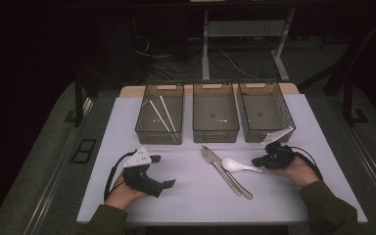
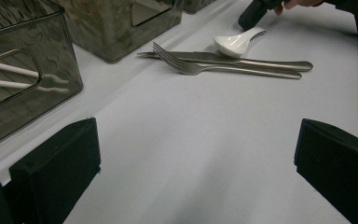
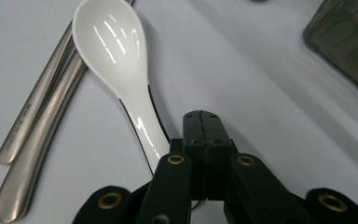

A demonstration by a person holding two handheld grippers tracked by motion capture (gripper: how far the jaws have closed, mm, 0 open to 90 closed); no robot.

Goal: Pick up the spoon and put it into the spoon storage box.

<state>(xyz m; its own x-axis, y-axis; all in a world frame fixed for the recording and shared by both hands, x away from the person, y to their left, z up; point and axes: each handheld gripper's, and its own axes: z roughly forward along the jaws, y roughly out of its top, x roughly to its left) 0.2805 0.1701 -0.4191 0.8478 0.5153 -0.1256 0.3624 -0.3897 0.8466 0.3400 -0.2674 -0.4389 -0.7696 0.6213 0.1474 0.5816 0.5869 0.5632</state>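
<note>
Right gripper view: claw (image 3: 204, 123) shut beside white spoon (image 3: 116, 56) handle.

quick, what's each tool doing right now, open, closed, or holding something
Left tool: open, nothing between its jaws.
Right tool: closed, tips beside the handle of the white ceramic spoon; a grip on it cannot be told.

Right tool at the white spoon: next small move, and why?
Probably lift the spoon slightly. The right tool looks shut at the handle end, but the spoon lies flat on the table beside the fork. Whether the handle is truly pinched is unclear, so a small lift would tell.
</note>
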